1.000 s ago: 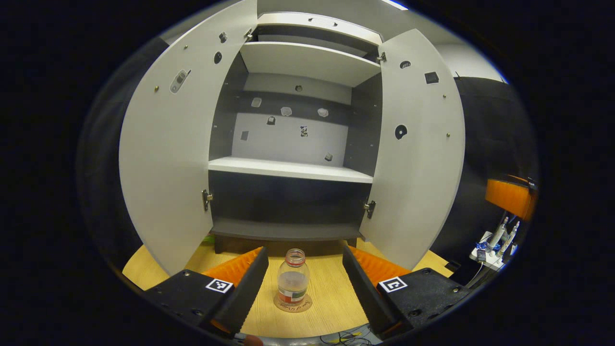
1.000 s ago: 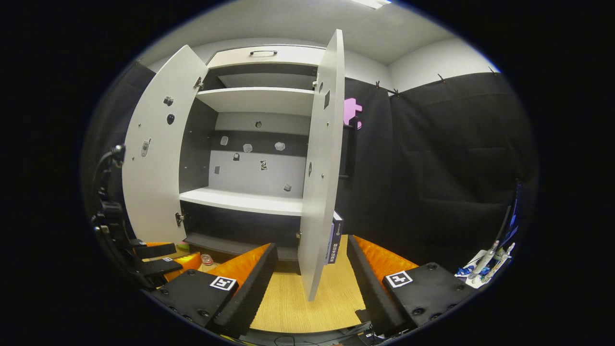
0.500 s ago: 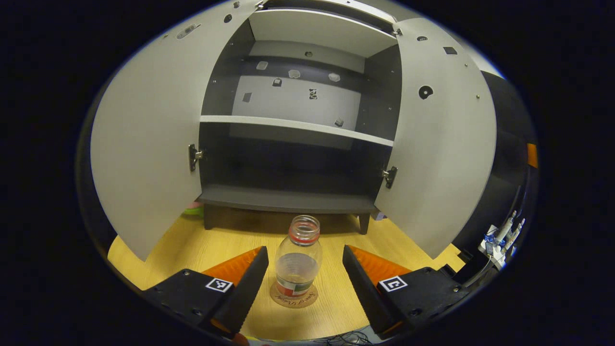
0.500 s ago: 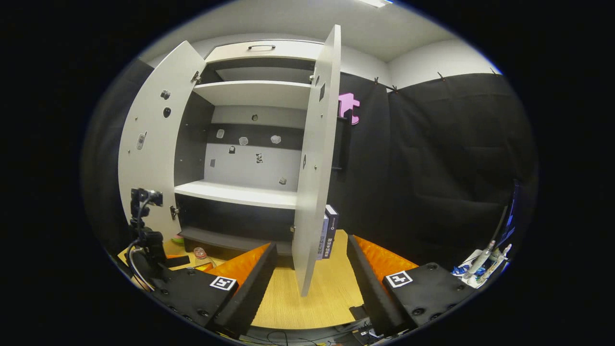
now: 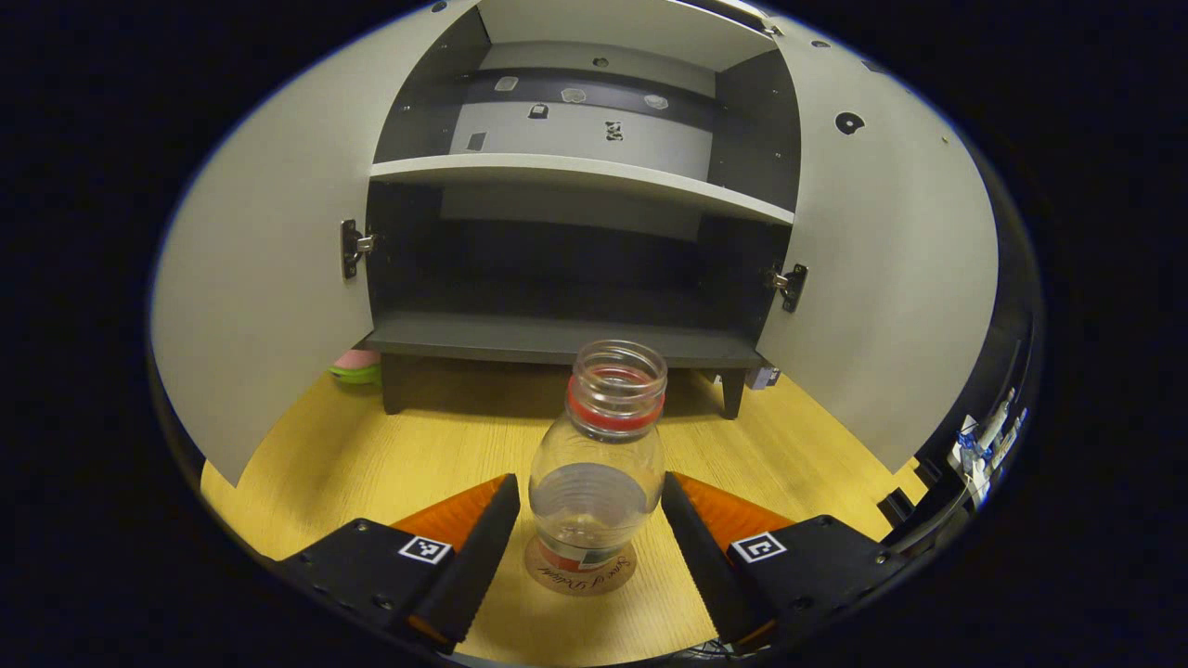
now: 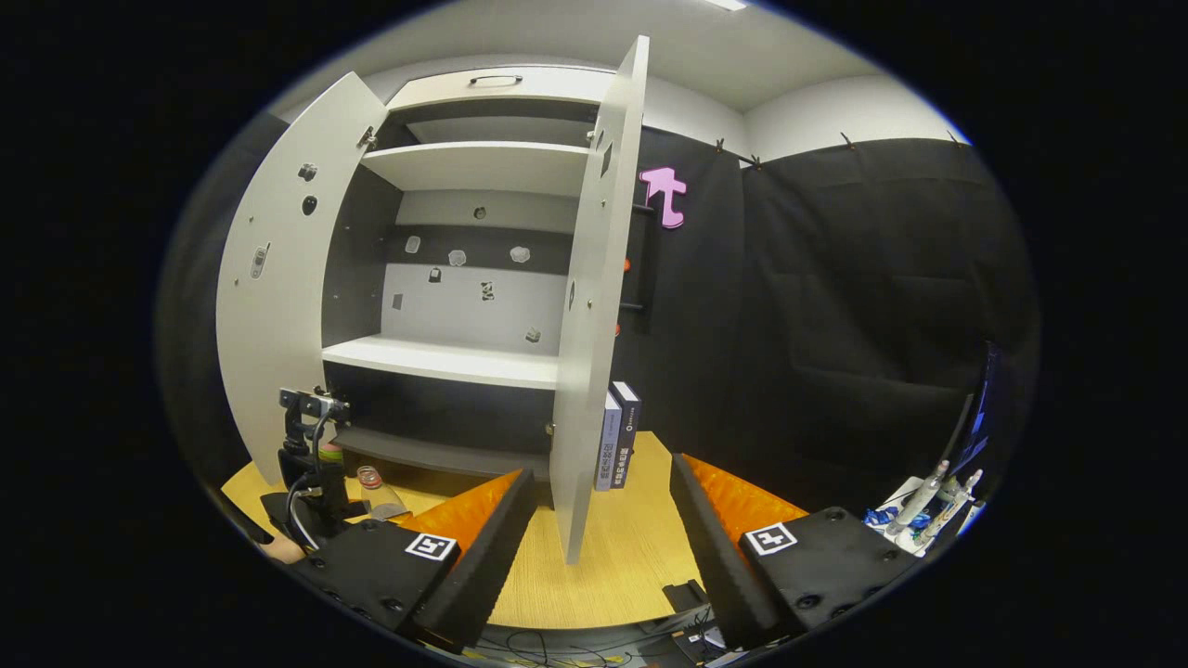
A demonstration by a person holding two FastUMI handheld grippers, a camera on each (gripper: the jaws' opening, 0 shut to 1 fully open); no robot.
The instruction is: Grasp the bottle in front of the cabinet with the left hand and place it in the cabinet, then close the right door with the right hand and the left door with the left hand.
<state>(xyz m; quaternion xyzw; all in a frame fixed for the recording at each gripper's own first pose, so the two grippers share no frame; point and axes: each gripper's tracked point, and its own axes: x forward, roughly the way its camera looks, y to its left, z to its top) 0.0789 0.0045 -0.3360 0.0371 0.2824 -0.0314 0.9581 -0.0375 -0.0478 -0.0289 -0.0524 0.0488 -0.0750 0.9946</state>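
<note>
A clear, uncapped bottle with a red neck ring stands upright on a round coaster on the wooden table, in front of the cabinet. My left gripper is open, one finger on each side of the bottle's lower body. Behind it the cabinet's dark bottom shelf lies bare between the open left door and the open right door. In the right gripper view, my right gripper is open and holds nothing, just before the right door's edge. The left gripper and bottle show at lower left.
Two upright books stand on the table beside the cabinet, behind the right door. A pink and green object lies under the left door. A white middle shelf crosses the cabinet. Small tools sit at far right.
My left gripper has moved forward and lower, so the bottle now stands between its fingers and looks much larger. The right gripper has drifted only slightly; both doors stay open.
</note>
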